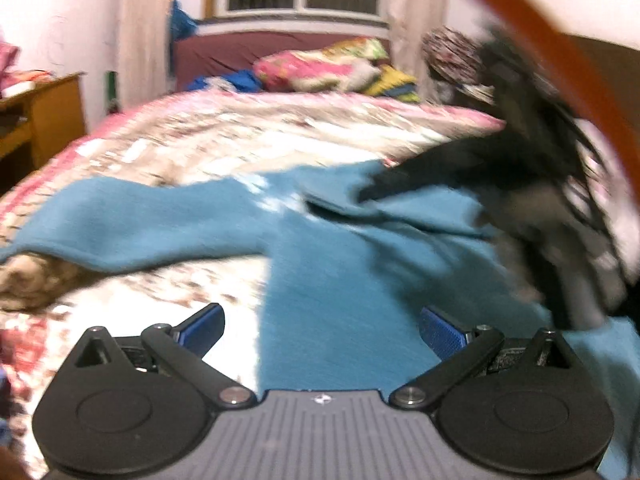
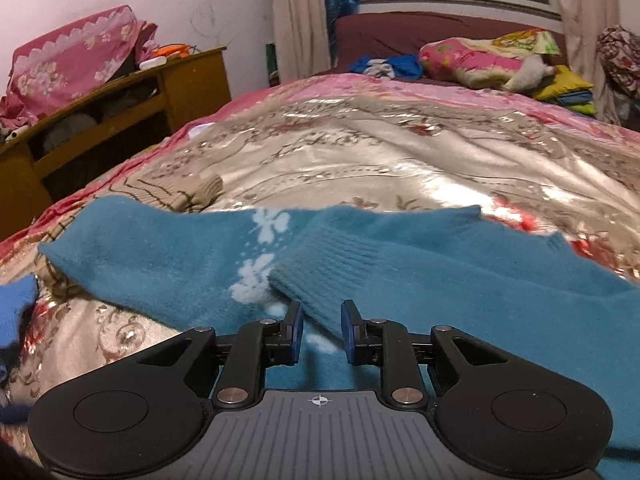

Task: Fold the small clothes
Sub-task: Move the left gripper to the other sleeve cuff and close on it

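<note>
now your left gripper (image 1: 322, 330) hovers with its jaws spread wide and nothing between them, above the teal sweater (image 1: 332, 280) lying on the floral bedspread (image 1: 240, 140). your right gripper (image 2: 322, 330) stands slightly parted over the sweater's ribbed cuff (image 2: 320, 276), its pads not pressing the cloth.

One teal sweater (image 2: 440, 280), one beige knit garment (image 2: 188, 192), one bed (image 2: 360, 148), one wooden shelf (image 2: 120, 108)
</note>
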`<control>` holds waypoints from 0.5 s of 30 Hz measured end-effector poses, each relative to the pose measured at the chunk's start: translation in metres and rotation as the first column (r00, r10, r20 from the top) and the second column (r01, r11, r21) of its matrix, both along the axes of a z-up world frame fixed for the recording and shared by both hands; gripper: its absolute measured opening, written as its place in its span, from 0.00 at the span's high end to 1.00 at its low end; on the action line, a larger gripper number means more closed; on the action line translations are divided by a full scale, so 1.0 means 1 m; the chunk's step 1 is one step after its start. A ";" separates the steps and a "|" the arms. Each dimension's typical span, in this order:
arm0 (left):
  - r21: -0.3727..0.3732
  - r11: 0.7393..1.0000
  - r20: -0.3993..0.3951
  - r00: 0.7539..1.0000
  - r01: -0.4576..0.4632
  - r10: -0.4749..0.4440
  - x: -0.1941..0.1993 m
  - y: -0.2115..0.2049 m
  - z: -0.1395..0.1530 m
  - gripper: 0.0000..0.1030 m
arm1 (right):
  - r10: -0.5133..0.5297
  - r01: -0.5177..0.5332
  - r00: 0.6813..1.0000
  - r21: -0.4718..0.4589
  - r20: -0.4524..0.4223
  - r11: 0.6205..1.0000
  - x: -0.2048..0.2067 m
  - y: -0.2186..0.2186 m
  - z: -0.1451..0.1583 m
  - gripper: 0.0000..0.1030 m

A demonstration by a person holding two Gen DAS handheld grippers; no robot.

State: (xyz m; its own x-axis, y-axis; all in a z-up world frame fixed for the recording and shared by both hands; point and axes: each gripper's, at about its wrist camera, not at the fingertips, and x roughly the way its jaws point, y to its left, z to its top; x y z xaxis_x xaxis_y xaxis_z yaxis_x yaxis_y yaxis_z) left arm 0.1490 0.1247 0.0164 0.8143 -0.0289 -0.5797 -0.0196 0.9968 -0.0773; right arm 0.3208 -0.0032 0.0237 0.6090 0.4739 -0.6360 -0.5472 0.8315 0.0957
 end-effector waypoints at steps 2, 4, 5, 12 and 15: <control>0.003 0.998 0.014 0.997 -0.069 0.069 -0.001 0.017 0.004 0.00 | -0.005 0.005 1.000 0.005 0.004 1.000 -0.006 -0.007 0.002 0.78; -0.010 0.989 0.019 0.989 -0.147 0.147 -0.001 0.038 0.006 0.00 | -0.006 0.006 1.000 0.009 0.005 1.000 -0.013 -0.012 0.002 0.78; -0.021 0.982 0.021 0.982 -0.188 0.188 0.000 0.049 0.006 0.00 | -0.004 0.004 1.000 0.011 0.006 1.000 -0.016 -0.013 0.001 0.78; -0.110 0.889 0.020 0.894 -0.444 0.449 0.017 0.124 -0.012 0.00 | 0.015 -0.015 1.000 0.013 0.001 1.000 -0.032 -0.011 -0.007 0.78; -0.175 0.845 -0.012 0.859 -0.505 0.511 0.028 0.149 -0.027 0.01 | 0.012 -0.012 1.000 0.027 -0.015 1.000 -0.038 -0.012 -0.012 0.78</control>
